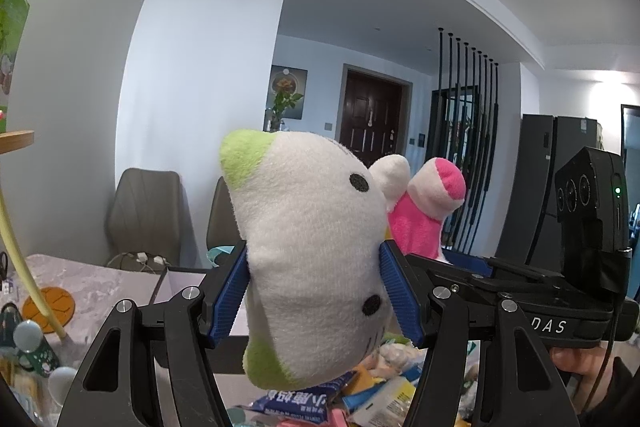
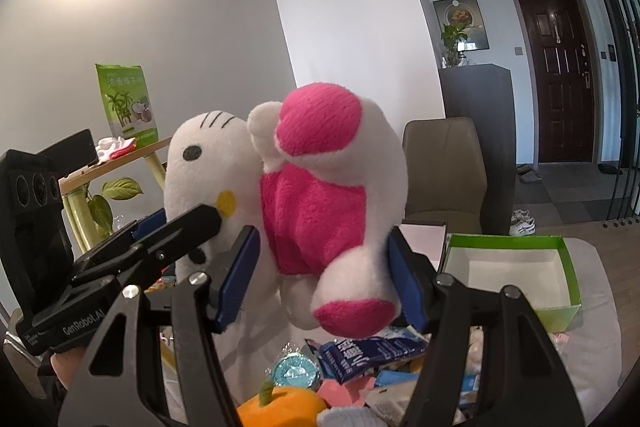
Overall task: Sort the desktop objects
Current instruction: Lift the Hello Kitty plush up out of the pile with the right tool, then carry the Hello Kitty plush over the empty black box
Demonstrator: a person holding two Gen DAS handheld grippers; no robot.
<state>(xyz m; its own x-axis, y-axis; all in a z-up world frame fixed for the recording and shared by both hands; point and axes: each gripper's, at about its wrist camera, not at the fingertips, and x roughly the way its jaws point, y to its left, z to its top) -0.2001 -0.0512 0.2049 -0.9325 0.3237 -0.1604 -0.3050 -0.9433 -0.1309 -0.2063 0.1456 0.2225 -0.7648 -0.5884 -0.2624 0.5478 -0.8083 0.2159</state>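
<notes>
A plush cat with a white head (image 1: pixel 316 227), green ears and a pink body (image 2: pixel 316 219) hangs in the air above the table, held by both grippers. My left gripper (image 1: pixel 314 291) is shut on the head, its blue pads (image 1: pixel 228 295) pressing both sides. My right gripper (image 2: pixel 324 275) is shut on the pink body near its legs. In the right wrist view the left gripper (image 2: pixel 180 235) comes in from the left at the cat's face. The right gripper's camera housing (image 1: pixel 588 211) shows at the right of the left wrist view.
Below the toy lies a pile of snack packets (image 2: pixel 372 351), a teal round object (image 2: pixel 296 371) and an orange plush fruit (image 2: pixel 280 407). An open green box (image 2: pixel 568 267) stands at the right. Chairs (image 1: pixel 144 215) line the table's far side; an orange coaster (image 1: pixel 50 307) lies at the left.
</notes>
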